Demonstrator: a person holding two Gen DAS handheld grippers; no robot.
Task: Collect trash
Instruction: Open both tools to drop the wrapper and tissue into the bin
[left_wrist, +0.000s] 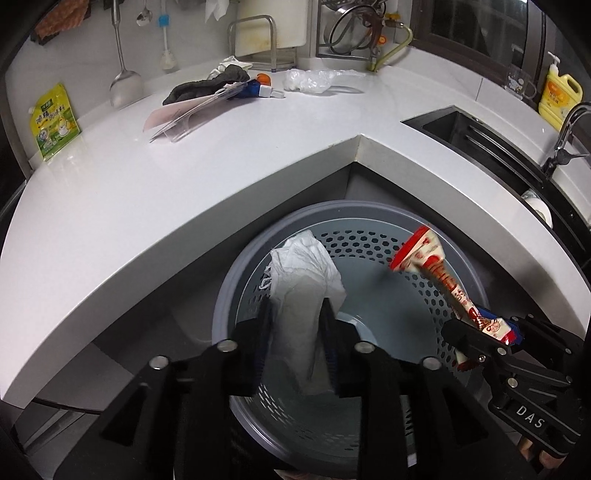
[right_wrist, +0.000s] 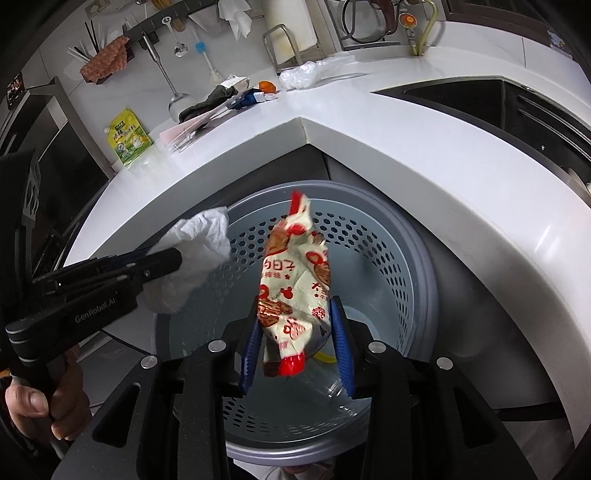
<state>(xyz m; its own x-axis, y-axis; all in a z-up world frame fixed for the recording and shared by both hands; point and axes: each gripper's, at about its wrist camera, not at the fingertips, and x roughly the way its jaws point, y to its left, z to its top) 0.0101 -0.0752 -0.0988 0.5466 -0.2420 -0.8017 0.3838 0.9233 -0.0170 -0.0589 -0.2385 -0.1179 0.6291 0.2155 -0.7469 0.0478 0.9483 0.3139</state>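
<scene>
A grey perforated trash bin (left_wrist: 391, 236) stands on the floor in the counter's corner; it also shows in the right wrist view (right_wrist: 402, 236). My left gripper (left_wrist: 295, 314) is shut on a crumpled white tissue (left_wrist: 303, 280) and holds it over the bin's left rim. The left gripper (right_wrist: 173, 258) and the tissue (right_wrist: 199, 251) also show in the right wrist view. My right gripper (right_wrist: 297, 317) is shut on a red and cream snack wrapper (right_wrist: 295, 273) above the bin's opening. The wrapper (left_wrist: 436, 266) and right gripper (left_wrist: 491, 332) show in the left wrist view.
The white L-shaped counter (left_wrist: 221, 155) wraps around the bin. On it lie a dark cloth (left_wrist: 207, 85), clear packaging (left_wrist: 184, 114), a plastic bag (left_wrist: 310, 79) and a yellow-green pouch (left_wrist: 53, 122). A black sink (left_wrist: 491, 140) and yellow soap bottle (left_wrist: 559, 96) sit right.
</scene>
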